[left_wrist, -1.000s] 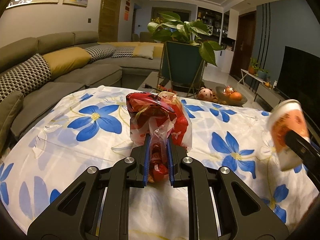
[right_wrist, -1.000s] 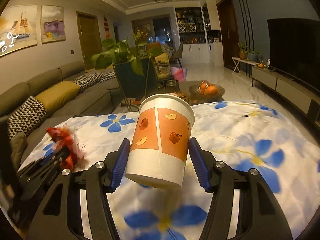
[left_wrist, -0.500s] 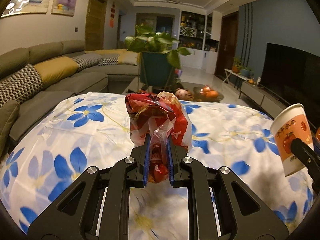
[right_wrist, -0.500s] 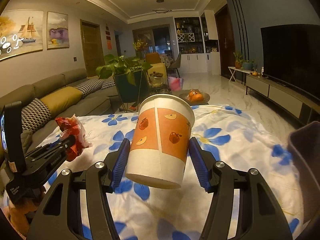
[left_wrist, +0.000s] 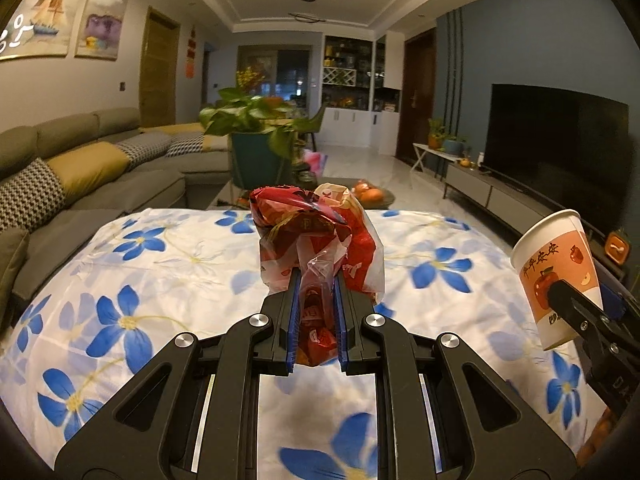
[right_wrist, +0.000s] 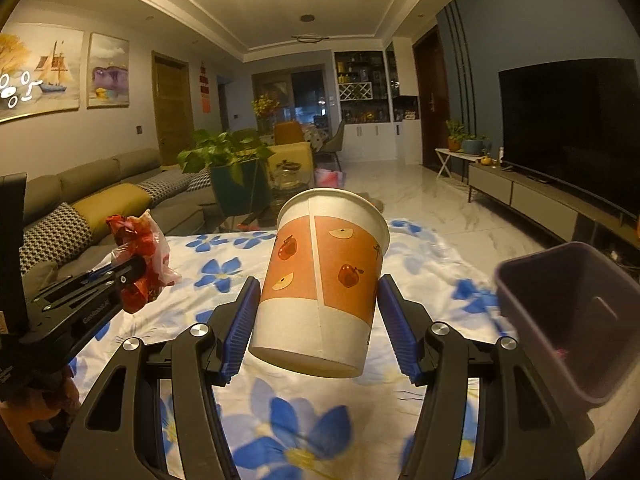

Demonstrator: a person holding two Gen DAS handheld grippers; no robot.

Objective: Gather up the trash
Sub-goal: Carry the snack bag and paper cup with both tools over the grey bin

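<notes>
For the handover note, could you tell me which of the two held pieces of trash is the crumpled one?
The red plastic wrapper in the left gripper; the right gripper holds a rigid paper cup.

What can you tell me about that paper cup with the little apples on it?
The white paper cup with an orange band of apple pictures has a rolled rim and a seam down its side. It looks undented and is tilted, mouth leaning away from the camera. The right gripper holds it clear above the blue-flowered tablecloth, blue ribbed jaws pressing on both sides. The left wrist view shows dark characters printed on its band.
</notes>
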